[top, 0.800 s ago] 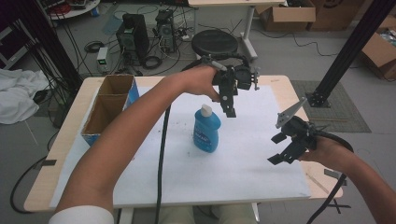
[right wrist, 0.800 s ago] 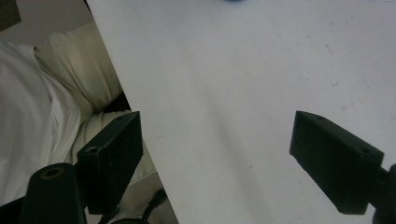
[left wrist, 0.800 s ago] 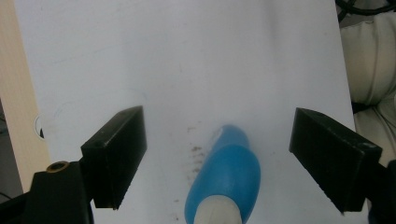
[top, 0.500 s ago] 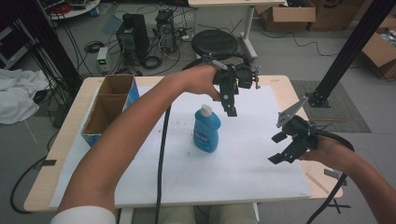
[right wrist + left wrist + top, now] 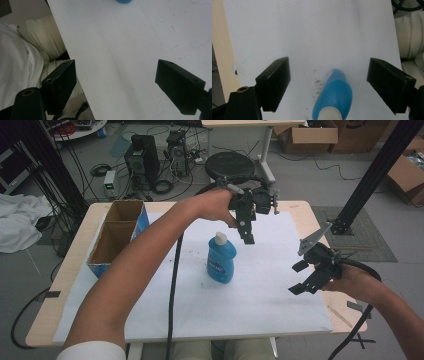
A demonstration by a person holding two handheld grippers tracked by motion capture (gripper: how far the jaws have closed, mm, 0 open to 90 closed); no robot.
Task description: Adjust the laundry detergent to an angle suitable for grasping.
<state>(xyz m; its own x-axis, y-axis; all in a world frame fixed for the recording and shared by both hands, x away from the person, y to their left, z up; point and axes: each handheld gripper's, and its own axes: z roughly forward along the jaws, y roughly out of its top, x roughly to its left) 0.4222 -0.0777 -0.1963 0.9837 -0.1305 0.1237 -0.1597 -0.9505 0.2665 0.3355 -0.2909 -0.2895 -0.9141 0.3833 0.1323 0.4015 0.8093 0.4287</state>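
Observation:
A blue bottle [image 5: 221, 261] with a white cap stands upright on the white sheet [image 5: 260, 290] near the table's middle. My left gripper [image 5: 247, 236] hangs just behind and to the right of it, jaws pointing down, clear of the cap. In the left gripper view the bottle [image 5: 335, 96] rises from below between the wide-apart jaws of the left gripper [image 5: 329, 61], untouched. My right gripper [image 5: 299, 277] hovers open over the sheet's right side with nothing in it. In the right gripper view the right gripper [image 5: 116, 62] looks across bare sheet, and the bottle's blue base [image 5: 124, 1] peeks in at the top edge.
A two-compartment cardboard box [image 5: 116, 236] with a blue side sits at the table's left. A black cable [image 5: 173, 285] trails from the left gripper toward the front edge. The person's lap [image 5: 42, 42] lies past the near table edge. A stool [image 5: 230, 166] and computers stand beyond the table.

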